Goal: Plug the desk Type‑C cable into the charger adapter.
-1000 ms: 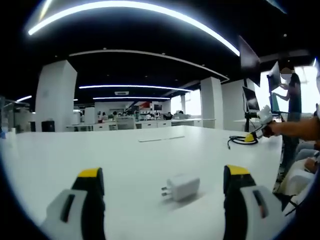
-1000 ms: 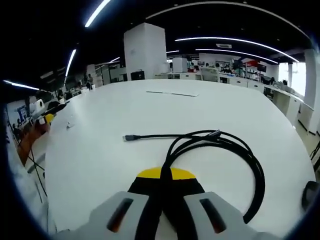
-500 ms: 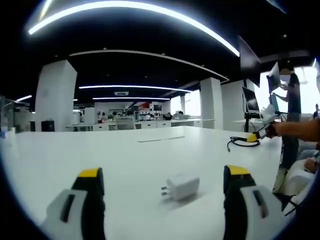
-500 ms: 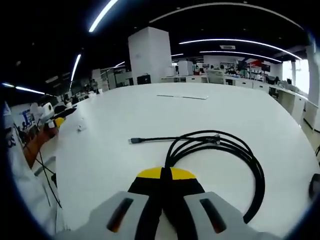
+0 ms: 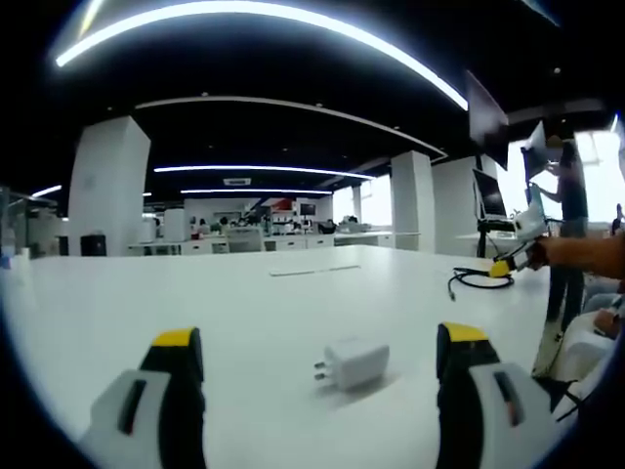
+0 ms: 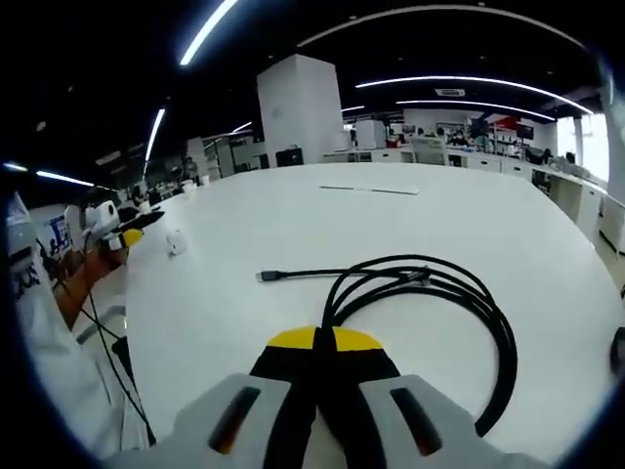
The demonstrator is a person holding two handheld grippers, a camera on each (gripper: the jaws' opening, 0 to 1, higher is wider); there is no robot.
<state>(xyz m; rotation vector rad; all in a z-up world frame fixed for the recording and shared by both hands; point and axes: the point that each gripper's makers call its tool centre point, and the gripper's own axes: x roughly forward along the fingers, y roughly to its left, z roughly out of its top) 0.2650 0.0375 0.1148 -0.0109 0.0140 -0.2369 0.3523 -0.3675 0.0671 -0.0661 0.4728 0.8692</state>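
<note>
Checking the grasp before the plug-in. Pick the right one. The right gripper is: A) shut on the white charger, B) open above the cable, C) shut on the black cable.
C: the right gripper is shut on the black cable; the white charger lies apart.

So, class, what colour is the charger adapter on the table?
White; the charger adapter shows best in the left gripper view, lying between the open jaws.

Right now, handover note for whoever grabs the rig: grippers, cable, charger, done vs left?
Left gripper: open, jaws either side of the white cube-shaped charger adapter, not touching it; the adapter lies on the white table, prongs to the view's left.
Right gripper: shut on the black coiled Type-C cable, the rest looped on the table, its plug end free.
Done: cable gripped.
Left: grip adapter, bring plug over, insert.
</note>
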